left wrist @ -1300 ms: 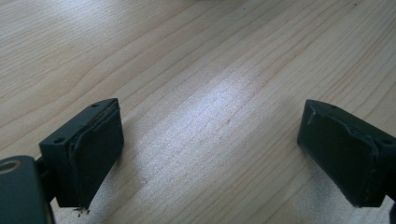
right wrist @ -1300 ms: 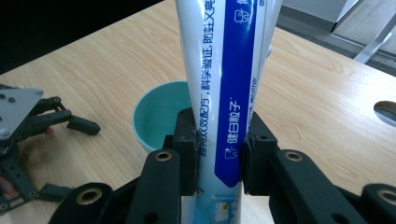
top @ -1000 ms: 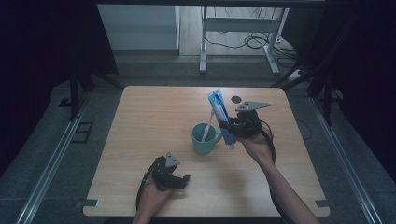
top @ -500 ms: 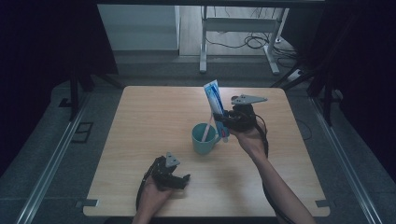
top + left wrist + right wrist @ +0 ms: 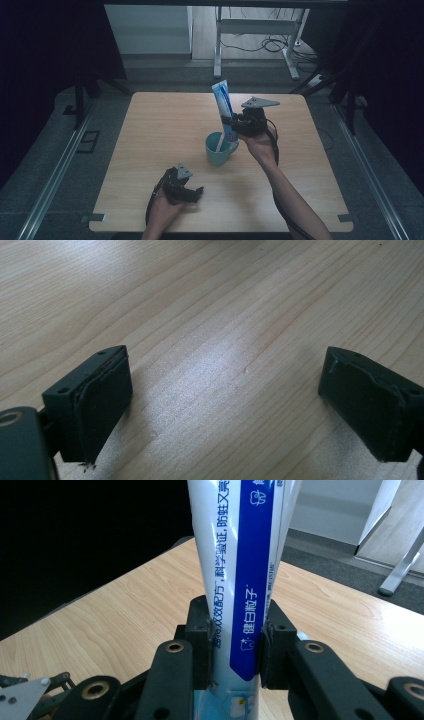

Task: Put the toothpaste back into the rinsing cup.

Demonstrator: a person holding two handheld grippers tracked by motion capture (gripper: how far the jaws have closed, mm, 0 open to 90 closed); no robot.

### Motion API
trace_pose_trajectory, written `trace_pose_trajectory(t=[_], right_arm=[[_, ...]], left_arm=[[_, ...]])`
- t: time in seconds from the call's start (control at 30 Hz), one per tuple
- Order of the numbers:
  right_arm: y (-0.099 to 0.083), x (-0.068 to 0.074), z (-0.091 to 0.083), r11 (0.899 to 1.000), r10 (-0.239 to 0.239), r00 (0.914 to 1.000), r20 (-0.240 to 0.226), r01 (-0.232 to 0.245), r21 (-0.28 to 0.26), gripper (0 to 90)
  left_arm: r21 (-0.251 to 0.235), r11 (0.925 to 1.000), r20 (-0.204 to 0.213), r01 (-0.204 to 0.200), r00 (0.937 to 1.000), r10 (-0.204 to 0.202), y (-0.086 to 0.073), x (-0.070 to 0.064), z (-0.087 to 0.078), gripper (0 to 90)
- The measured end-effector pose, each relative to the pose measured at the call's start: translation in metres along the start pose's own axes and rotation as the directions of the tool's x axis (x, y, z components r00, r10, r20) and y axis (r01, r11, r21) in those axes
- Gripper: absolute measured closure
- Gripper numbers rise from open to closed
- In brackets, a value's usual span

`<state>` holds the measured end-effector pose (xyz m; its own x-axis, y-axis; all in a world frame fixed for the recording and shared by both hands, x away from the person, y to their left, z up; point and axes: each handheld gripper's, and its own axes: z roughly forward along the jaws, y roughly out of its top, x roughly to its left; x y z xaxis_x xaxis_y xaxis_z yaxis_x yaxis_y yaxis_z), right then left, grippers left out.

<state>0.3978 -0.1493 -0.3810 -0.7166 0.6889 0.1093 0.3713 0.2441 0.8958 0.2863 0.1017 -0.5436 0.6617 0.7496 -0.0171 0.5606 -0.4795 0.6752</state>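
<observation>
Toothpaste tube [image 5: 240,580], now upright over the teal mug [image 5: 219,149], lettered "健白粒子", clamped in right gripper [image 5: 235,650]; left gripper [image 5: 225,405] agape.

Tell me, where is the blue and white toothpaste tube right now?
In the high view, the blue and white toothpaste tube stands nearly upright right of the table's middle, pinched in the right claw, its lower end inside the teal ceramic mug.

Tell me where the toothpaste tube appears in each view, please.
High view: the toothpaste tube stands near upright at centre, its lower end in the teal mug, held by the right gripper.
Left gripper view: no tube; the open fingers over the bare table.
Right gripper view: the tube rises up the middle, clamped between the fingers.
Shared landmark: the light wooden table top.
</observation>
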Motion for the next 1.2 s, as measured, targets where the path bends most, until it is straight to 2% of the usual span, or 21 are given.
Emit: trace_pose_trajectory(t=[0.43,0.77,1.2], right_arm=[[0.001,0.012,0.017,1.0,-0.019,0.9997,-0.013,0.019,-0.019,71.0],[-0.013,0.016,0.034,1.0,-0.027,0.9995,-0.014,0.027,0.0,70.9],[-0.03,0.012,0.047,0.999,-0.012,0.9998,-0.014,0.012,0.03,70.7]], left_arm=[[0.0,1.0,0.0,0.0,1.0,0.0,0.0,0.0,0.0,7.2],[0.001,1.0,-0.001,-0.006,1.0,0.006,0.0,0.0,0.0,7.2],[0.002,0.9999,0.002,-0.011,0.9999,0.011,0.0,0.0,0.0,7.3]])
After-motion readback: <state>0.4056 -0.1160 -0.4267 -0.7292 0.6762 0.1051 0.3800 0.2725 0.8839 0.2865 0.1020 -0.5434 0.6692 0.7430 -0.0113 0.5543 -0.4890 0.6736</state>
